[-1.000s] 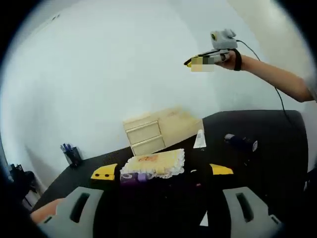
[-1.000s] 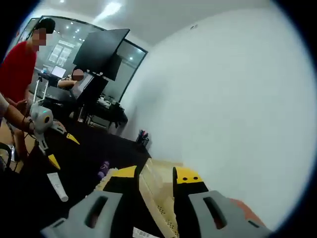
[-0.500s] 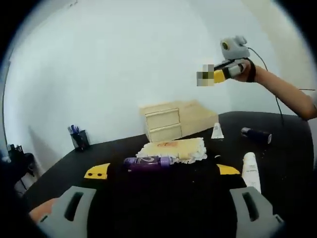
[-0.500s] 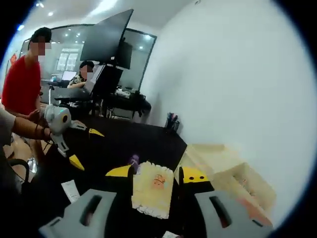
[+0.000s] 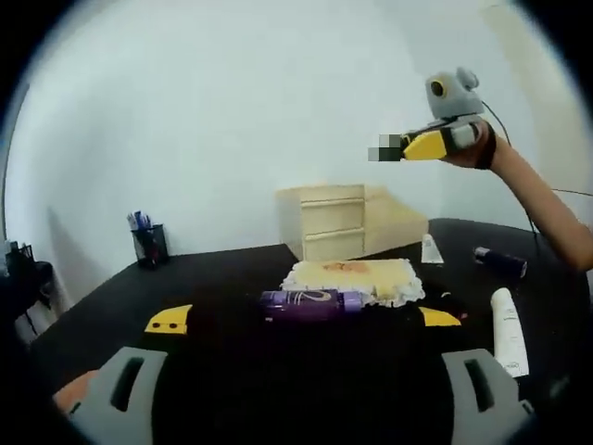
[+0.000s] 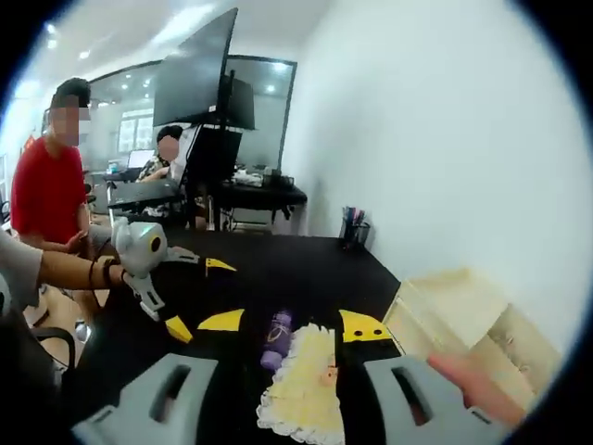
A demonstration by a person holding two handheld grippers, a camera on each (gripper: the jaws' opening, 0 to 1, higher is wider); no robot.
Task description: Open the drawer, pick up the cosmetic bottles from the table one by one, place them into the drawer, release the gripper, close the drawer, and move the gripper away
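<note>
A purple cosmetic bottle (image 5: 310, 300) lies on its side on the black table (image 5: 232, 278), in front of a yellow frilled cloth (image 5: 352, 278). Behind them stands a small wooden drawer chest (image 5: 334, 221) with its drawers shut. My left gripper (image 5: 305, 318) is open and hovers low before the bottle, touching nothing. A white tube (image 5: 431, 250), a dark bottle (image 5: 500, 262) and a white bottle (image 5: 507, 320) lie to the right. The right gripper (image 5: 435, 144) is held high above the table. In its own view the right gripper (image 6: 293, 324) is open, with the purple bottle (image 6: 276, 338) and cloth (image 6: 310, 385) far below it.
A pen holder (image 5: 148, 243) stands at the table's back left by the white wall. In the right gripper view the left gripper (image 6: 199, 297) is held by a hand over the table. People sit behind it near a large monitor (image 6: 193, 79). The chest (image 6: 463, 311) lies to the right.
Both cameras have swung. The left view has dropped lower, facing the purple bottle squarely. The right view has tipped towards the table. The things on the table have not moved.
</note>
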